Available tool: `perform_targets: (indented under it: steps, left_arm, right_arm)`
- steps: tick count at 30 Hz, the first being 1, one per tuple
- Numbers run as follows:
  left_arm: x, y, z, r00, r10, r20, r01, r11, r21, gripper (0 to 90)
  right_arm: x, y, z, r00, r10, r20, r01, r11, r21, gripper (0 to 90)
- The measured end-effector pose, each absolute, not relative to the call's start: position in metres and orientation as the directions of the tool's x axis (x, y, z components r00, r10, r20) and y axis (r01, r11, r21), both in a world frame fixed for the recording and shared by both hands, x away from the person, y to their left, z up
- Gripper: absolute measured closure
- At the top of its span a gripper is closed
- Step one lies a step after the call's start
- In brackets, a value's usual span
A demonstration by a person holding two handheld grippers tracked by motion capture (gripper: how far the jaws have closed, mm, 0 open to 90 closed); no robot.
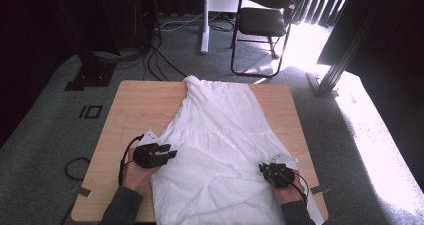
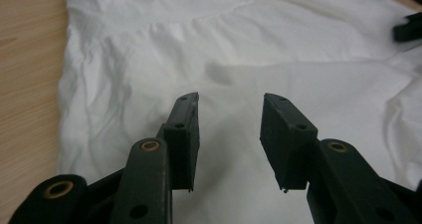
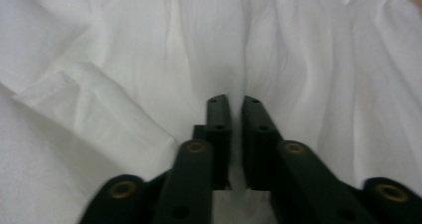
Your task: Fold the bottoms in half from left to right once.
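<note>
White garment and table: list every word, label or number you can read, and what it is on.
No text can be read.
The white garment bears no print.
The white tag at its left edge is too small to read.
The wooden table carries no markings.

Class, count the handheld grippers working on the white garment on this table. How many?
2: the left gripper at the white garment's left edge, jaws apart; the right gripper on its right side, jaws nearly closed.
</note>
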State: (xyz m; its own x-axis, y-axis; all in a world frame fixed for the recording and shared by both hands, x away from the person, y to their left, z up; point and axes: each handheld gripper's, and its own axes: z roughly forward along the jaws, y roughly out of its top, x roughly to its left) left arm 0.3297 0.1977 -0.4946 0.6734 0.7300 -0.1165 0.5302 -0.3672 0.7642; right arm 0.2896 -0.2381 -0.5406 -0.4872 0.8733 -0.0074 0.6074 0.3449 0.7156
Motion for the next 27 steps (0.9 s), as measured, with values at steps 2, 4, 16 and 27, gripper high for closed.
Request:
perform_targets:
  steps: [2, 4, 16, 27]
  left_arm:
    - [0.329, 0.200, -0.497, 0.668, 0.735, -0.115, 0.534, -0.365, 0.763, 59.6]
    - [0.330, 0.200, -0.498, 0.668, 0.735, -0.118, 0.534, -0.362, 0.764, 59.6]
    - [0.330, 0.185, -0.503, 0.688, 0.718, -0.107, 0.526, -0.391, 0.755, 57.7]
    - [0.331, 0.170, -0.526, 0.675, 0.725, -0.138, 0.598, -0.428, 0.678, 44.9]
  right_arm:
    - [0.287, -0.239, -0.534, -0.482, 0.876, -0.008, 0.592, 0.333, 0.734, 87.8]
    - [0.283, -0.242, -0.523, -0.477, 0.879, 0.002, 0.570, 0.307, 0.762, 88.2]
    - [0.251, -0.264, -0.451, -0.393, 0.911, -0.128, 0.379, 0.287, 0.880, 89.4]
    - [0.266, -0.326, -0.514, -0.208, 0.977, -0.049, 0.618, 0.170, 0.768, 88.6]
